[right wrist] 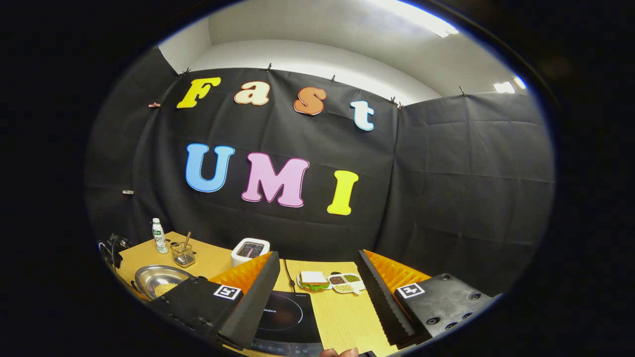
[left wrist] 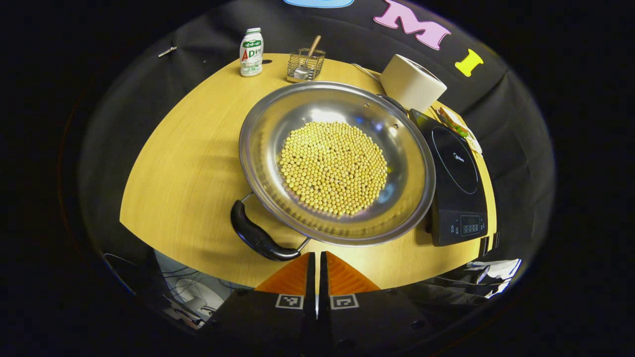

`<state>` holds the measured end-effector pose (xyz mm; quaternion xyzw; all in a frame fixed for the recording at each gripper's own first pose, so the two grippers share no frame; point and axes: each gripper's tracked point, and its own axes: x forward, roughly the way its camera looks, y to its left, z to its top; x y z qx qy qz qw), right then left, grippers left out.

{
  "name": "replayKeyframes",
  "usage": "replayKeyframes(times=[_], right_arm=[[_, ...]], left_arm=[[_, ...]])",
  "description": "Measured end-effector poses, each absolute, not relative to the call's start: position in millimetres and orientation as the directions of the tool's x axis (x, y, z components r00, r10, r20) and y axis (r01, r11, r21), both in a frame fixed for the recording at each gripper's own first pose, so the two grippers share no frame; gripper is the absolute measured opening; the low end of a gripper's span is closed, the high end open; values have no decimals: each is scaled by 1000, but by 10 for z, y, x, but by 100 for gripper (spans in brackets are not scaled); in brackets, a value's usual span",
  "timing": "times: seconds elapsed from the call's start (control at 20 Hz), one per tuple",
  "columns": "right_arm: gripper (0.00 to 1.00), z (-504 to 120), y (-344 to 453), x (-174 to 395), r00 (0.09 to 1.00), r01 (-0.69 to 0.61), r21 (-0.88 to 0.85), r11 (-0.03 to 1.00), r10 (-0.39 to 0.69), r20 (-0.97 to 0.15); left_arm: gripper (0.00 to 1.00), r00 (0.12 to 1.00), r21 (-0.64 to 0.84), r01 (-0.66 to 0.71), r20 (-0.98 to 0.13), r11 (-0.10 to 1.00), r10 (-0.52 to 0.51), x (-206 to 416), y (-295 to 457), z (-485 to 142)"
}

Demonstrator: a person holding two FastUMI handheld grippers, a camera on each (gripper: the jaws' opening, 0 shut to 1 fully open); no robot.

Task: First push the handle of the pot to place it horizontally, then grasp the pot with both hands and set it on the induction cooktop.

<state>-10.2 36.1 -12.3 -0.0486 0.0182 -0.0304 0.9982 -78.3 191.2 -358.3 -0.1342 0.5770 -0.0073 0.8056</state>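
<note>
The pot [left wrist: 337, 163] sits beside the induction cooktop [left wrist: 454, 168], not on it, its handle [left wrist: 258, 235] angled near the left tool [left wrist: 317, 267], pressed together; the right tool [right wrist: 317, 282] gapes.

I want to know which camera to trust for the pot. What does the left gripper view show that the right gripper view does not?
Left gripper view alone: the pot's black handle, just ahead of the shut left gripper, and the yellow beans seen clearly.
Right gripper view alone: the open right gripper, a sandwich plate, a divided dish.
Both: pot, induction cooktop, bottle, wire basket.
</note>
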Motion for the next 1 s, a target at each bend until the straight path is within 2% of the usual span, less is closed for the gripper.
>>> replayKeyframes(times=[0.4,1.0], right_arm=[[98,-179,478,-100,997,56,-108,993,-61,-48],[98,-295,738,-189,995,4,-122,993,-16,-97]], left_arm=[[5,342,-138,-251,-939,958,-46,-664,2625,-3668],[5,409,-106,-333,-912,937,42,101,3509,-3714]])
